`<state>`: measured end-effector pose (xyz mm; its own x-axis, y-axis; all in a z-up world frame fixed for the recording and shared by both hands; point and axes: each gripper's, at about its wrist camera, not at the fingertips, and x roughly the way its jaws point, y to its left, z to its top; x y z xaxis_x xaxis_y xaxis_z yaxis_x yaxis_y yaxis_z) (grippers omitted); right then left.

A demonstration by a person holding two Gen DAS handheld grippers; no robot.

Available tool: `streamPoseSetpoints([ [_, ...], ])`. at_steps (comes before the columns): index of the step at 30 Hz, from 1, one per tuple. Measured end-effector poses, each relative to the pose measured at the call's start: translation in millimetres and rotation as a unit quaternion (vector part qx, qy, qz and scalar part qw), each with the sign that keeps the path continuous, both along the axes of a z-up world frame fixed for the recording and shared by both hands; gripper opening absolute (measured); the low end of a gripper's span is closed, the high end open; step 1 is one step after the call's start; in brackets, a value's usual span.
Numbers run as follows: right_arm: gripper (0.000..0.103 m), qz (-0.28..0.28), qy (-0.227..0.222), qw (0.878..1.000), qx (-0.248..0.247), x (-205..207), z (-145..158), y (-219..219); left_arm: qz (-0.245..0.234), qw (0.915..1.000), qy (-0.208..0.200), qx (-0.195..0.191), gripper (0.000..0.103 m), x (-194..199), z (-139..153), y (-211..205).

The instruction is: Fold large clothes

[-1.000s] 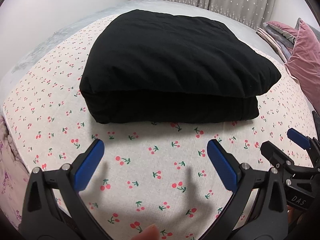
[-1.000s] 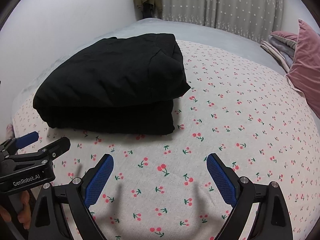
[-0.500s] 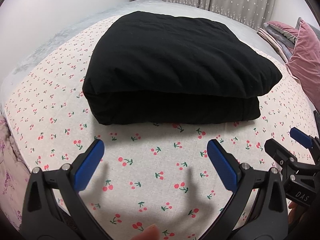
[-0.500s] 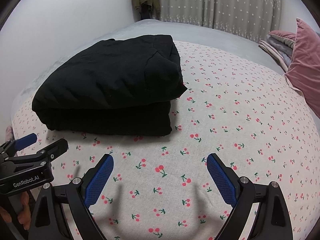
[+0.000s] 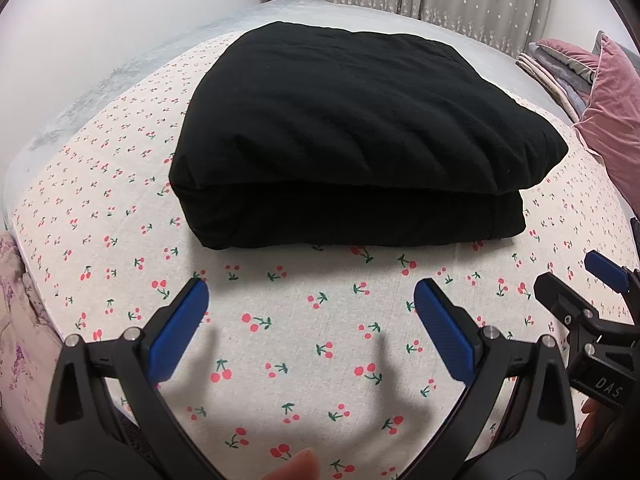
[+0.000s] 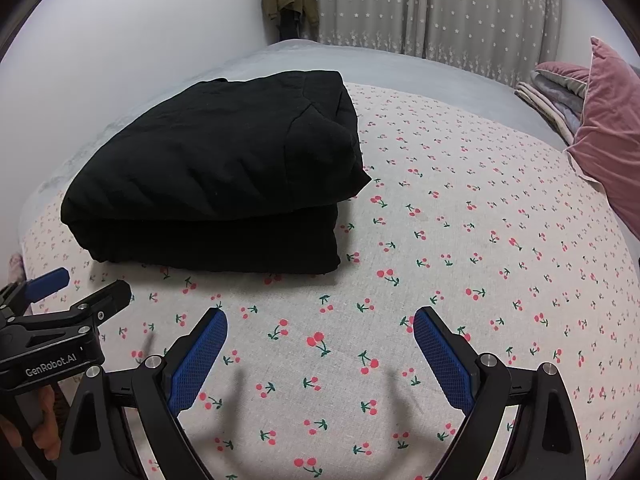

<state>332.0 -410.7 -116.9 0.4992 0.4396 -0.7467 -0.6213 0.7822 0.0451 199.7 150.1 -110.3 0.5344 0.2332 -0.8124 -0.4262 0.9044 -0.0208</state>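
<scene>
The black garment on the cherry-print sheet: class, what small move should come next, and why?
Probably draw both grippers back. The black garment already lies in a neat stacked fold on the sheet, and the left gripper and right gripper are open, empty, and short of it.

A thick black garment lies folded into a squarish bundle on a cherry-print sheet. Two stacked layers show along its near edge, the top one overhanging slightly at the right corner. Nothing touches it.
</scene>
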Motion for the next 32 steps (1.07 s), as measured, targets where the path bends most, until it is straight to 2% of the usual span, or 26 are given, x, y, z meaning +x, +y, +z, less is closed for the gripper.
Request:
streamPoseSetpoints([
  [32, 0.095, 0.002, -0.001, 1.0, 0.0, -0.7, 1.4, -0.1, 0.006, 0.9997, 0.022, 0.009, 0.102, 4.2, -6.8, 1.1],
])
